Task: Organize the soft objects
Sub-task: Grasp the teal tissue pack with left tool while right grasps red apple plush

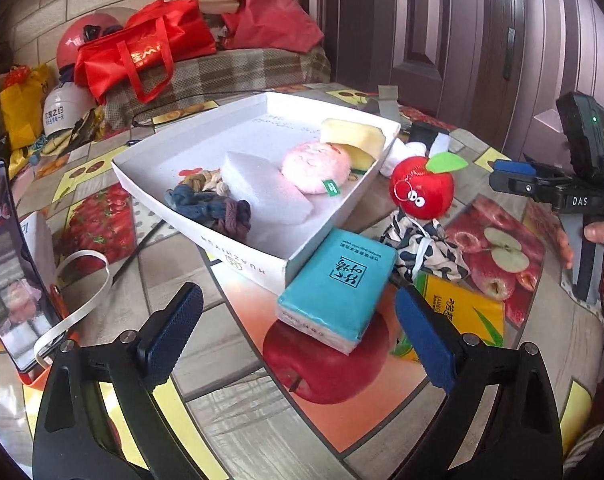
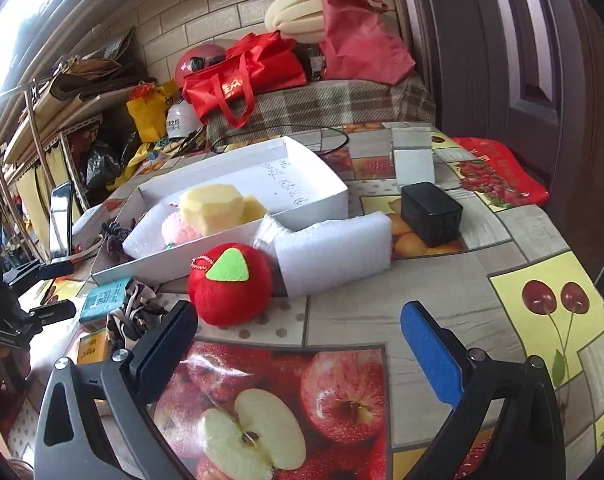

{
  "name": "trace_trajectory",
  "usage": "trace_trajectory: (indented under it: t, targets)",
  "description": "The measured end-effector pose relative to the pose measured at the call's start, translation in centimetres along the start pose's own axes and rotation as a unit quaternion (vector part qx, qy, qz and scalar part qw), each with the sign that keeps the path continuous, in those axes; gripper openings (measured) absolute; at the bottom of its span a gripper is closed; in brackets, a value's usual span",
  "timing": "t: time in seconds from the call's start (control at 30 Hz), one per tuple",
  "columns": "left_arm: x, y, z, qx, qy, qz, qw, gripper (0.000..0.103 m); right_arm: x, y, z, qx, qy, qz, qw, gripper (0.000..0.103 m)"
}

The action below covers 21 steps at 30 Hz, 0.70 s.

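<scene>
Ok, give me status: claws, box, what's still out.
Both claws, left and right, open, empty. Box part filled. Teal tissue pack, plush apple still outside. Nothing blocking.

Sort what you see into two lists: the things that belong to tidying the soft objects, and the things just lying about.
Belongs to the job:
white box
plush apple
teal tissue pack
patterned cloth
white foam block
yellow tissue pack

Just lying about:
black box
red bag
phone
helmet
</scene>
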<state>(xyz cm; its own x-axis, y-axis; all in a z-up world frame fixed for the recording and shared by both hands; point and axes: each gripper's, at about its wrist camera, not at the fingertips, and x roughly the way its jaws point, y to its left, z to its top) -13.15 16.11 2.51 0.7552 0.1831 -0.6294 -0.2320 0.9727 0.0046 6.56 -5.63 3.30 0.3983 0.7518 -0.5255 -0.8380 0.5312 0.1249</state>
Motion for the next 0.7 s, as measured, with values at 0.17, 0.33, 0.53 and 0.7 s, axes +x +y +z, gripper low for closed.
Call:
trace_trajectory:
  t: [0.17,0.33,0.53,0.7]
  targets:
    - [1.2,-1.3,-0.1,0.035,0.032,0.0,0.9989,0.09,3.1,1.5,0.6,-0.005,0.051,0.051,0.997,0.088]
    - [2.0,-0.2,0.0,0.009,0.054,-0.008,0.9985,0.09,6.3,2.1,1.5,0.031,0.082,0.075,0.993,0.087]
    - [2.9,-0.4,0.2,0.013,0.068,-0.018,0.9974,0.088,8.0,3.1,2.2,0.042,0.095,0.064,0.992,0.087]
    - [3.9,-1.3,0.6,0.029,0.081,-0.037,0.9956,0.088,8.3,3.0,2.1,0.043,0.103,0.068,0.991,0.066]
